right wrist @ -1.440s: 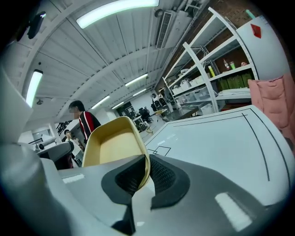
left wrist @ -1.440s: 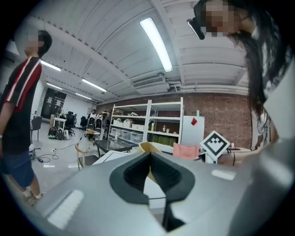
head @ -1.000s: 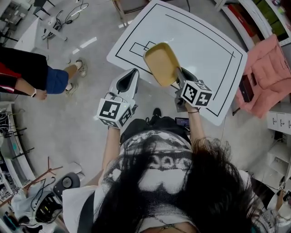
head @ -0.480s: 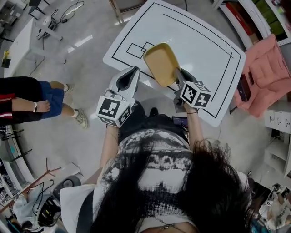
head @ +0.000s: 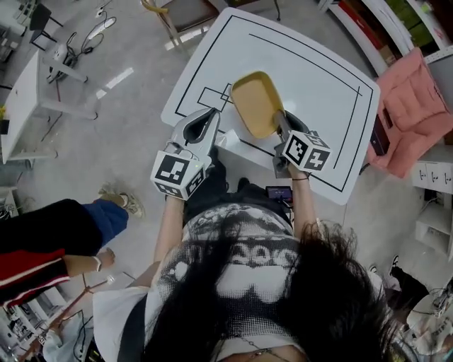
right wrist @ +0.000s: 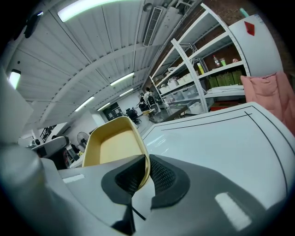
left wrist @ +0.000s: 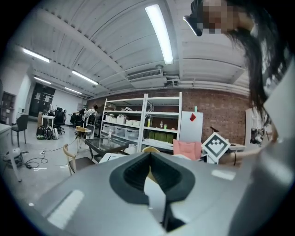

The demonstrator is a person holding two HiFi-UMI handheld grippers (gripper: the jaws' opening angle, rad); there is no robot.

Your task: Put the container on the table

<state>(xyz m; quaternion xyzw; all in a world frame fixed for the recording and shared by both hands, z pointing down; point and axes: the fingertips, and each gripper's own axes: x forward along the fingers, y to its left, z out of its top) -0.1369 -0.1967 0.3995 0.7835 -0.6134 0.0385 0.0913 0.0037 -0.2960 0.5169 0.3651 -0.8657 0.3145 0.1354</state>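
A shallow yellow container [head: 257,104] hangs over the near left part of the white table [head: 318,71], which has black lines on it. My right gripper [head: 283,127] is shut on the container's near rim. In the right gripper view the rim sits pinched between the black pads [right wrist: 161,177], and the container [right wrist: 115,143] tilts up away from me above the table [right wrist: 221,138]. My left gripper [head: 200,127] hovers at the table's near left edge, just left of the container. Its fingertips meet with nothing between them [left wrist: 149,154].
A pink cloth [head: 410,106] lies on something at the table's right. A dark phone [head: 278,191] shows below the table's near edge. A bystander [head: 56,240] stands at lower left. A wooden chair [head: 177,14] is beyond the table, and shelving [left wrist: 138,120] stands further off.
Both grippers and the container have moved forward, further over the table. The bystander has shifted from the upper left to the lower left of the head view.
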